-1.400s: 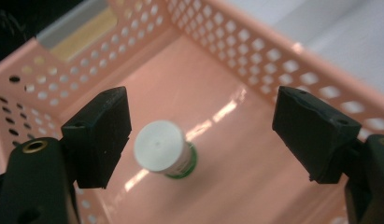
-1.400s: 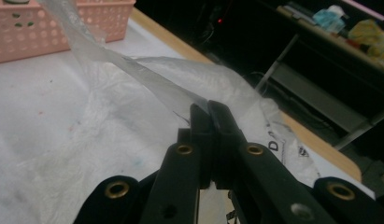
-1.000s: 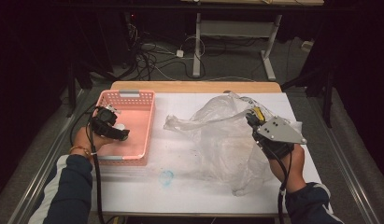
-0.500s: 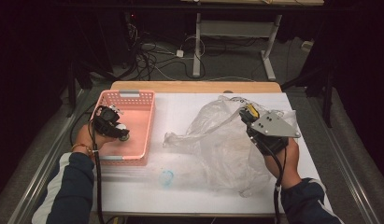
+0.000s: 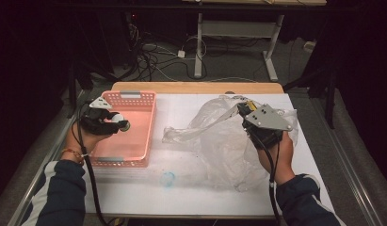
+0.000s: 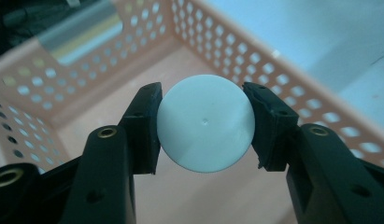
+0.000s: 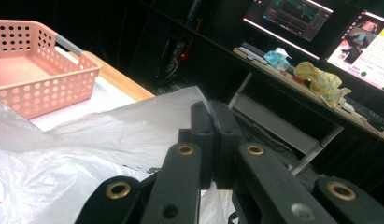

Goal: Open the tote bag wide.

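— Pink plastic, full of holes: that's the basket (image 5: 134, 123) at the left of the table (image 5: 181, 197). What is the left gripper (image 6: 204, 125) doing over it?

— It has a pale round lid or disc (image 6: 206, 123) clamped edge to edge between its two pads (image 6: 145, 126), jaws about half closed, having just been closing on it. In the high view the disc (image 5: 116, 118) hangs above the basket floor, not resting on it.

— Why grip it by the rim?

— Probably because it is flat and smooth; pinching across the width gives the pads something to bear against.

— And the right gripper (image 7: 211, 140)?

— Jaws fully together, nipping a fold of the clear plastic bag (image 7: 110, 130). In the high view the right gripper (image 5: 247, 113) holds that edge up off the table while the bag (image 5: 224, 146) sprawls beneath it.

— So why lift the edge?

— My guess is to keep the mouth of the bag raised and open so the disc can go in. Whether the mouth actually gapes, I cannot tell.

— Anything else on the table?

— A small bluish object (image 5: 168, 178) near the front edge, too blurred to name.
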Tool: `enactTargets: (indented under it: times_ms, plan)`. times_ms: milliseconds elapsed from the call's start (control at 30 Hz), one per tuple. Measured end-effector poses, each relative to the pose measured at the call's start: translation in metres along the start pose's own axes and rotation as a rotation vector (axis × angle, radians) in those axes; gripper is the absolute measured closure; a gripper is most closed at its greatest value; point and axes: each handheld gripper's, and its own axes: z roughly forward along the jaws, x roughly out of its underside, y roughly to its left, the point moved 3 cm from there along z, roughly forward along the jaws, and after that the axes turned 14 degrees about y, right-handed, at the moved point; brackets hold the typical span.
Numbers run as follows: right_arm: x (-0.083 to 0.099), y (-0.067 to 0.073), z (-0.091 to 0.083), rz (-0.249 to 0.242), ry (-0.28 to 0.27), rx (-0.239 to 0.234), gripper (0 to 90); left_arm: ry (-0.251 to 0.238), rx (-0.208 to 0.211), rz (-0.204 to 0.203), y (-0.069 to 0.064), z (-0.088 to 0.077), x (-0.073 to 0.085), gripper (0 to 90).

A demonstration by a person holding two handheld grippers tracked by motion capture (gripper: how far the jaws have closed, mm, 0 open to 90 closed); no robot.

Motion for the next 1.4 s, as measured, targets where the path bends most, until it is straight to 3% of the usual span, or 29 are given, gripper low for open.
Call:
enactTargets:
  times_ms: [133,267,367,533,600,667,800,833,967,1000,1033,1100,1167,1233,1400]
  plan:
    - [-0.001,0.005,0.004,-0.004,0.011,-0.01,90.0,-0.127,0.043,0.058,-0.029,-0.035,0.0,48.9]
    - [-0.002,0.01,0.007,-0.018,0.021,-0.019,90.0,-0.186,0.061,0.195,-0.077,-0.061,-0.004,48.9]
    - [-0.002,0.015,0.01,-0.025,0.027,-0.031,90.0,-0.207,0.069,0.3,-0.114,-0.071,-0.01,48.9]
    - [-0.001,0.023,0.013,-0.036,0.035,-0.058,90.0,-0.249,0.143,0.442,-0.17,-0.068,-0.023,48.8]
    - [0.0,0.025,0.014,-0.034,0.041,-0.068,90.0,-0.241,0.173,0.495,-0.193,-0.058,-0.029,48.8]
    - [0.004,0.028,0.016,-0.037,0.05,-0.081,90.0,-0.225,0.163,0.54,-0.216,-0.039,-0.037,48.8]
    - [0.006,0.027,0.018,-0.037,0.057,-0.093,90.0,-0.202,0.2,0.555,-0.239,0.001,-0.049,48.8]
    - [0.008,0.027,0.018,-0.037,0.061,-0.097,90.0,-0.196,0.192,0.558,-0.243,0.011,-0.052,48.8]
    - [0.012,0.025,0.02,-0.024,0.071,-0.108,90.0,-0.174,0.173,0.536,-0.252,0.046,-0.064,48.7]
    - [0.013,0.024,0.021,-0.024,0.075,-0.111,90.0,-0.176,0.187,0.521,-0.252,0.053,-0.066,48.7]
    - [0.017,0.024,0.022,-0.023,0.08,-0.121,90.0,-0.177,0.194,0.524,-0.253,0.059,-0.069,48.7]
    - [0.019,0.025,0.023,-0.015,0.085,-0.125,90.0,-0.177,0.159,0.522,-0.255,0.07,-0.073,48.7]
    - [0.023,0.025,0.025,-0.014,0.092,-0.133,90.0,-0.162,0.166,0.521,-0.255,0.08,-0.076,48.7]
    - [0.028,0.025,0.028,-0.002,0.101,-0.143,90.0,-0.157,0.138,0.507,-0.255,0.089,-0.079,48.6]
    - [0.039,0.025,0.033,0.023,0.121,-0.167,90.0,-0.174,0.113,0.48,-0.256,0.106,-0.083,48.6]
